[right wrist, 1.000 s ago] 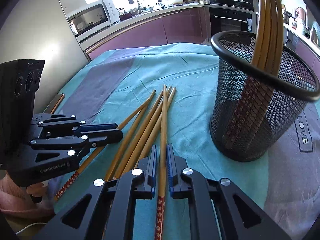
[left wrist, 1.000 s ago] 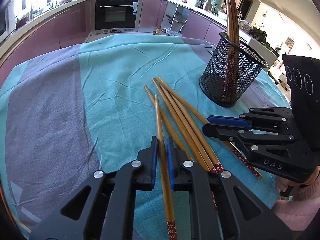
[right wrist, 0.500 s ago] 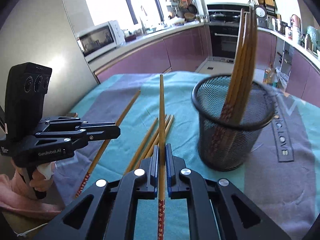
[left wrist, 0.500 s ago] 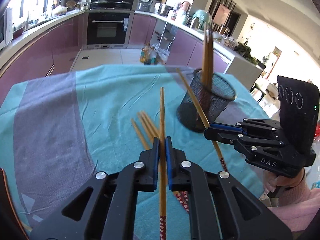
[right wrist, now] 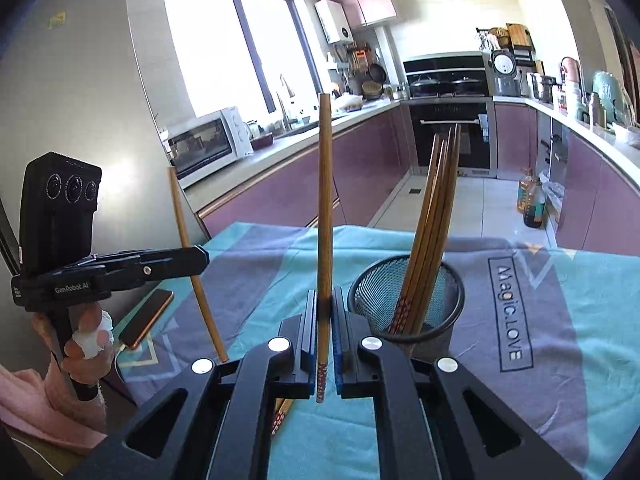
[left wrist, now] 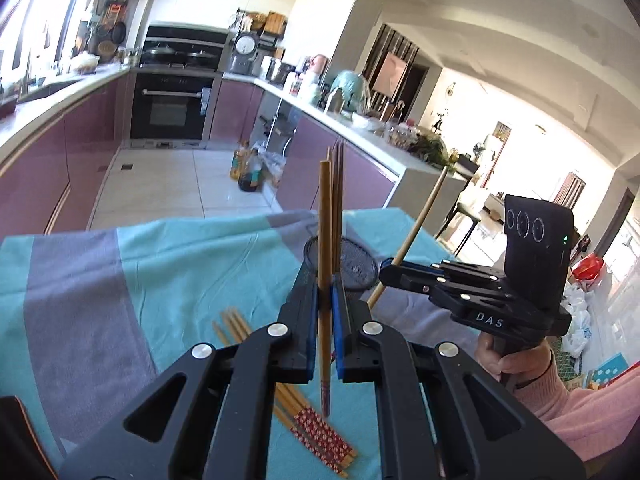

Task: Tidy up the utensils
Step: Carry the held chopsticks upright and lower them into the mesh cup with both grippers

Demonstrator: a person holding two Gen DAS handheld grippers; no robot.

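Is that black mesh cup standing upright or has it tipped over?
Upright. The mesh cup stands on its base on the tablecloth, round rim facing up, with several chopsticks leaning inside it.

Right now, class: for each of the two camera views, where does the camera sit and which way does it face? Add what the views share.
Left wrist view: sits on the left hand-held gripper, looks along a clamped bamboo chopstick toward the oven wall; the right hand-held gripper and a pink sleeve show.
Right wrist view: sits on the right hand-held gripper, looks toward the window and oven; the left hand-held gripper and its hand show.
Shared: black mesh cup, teal-and-grey tablecloth, each other's gripper.
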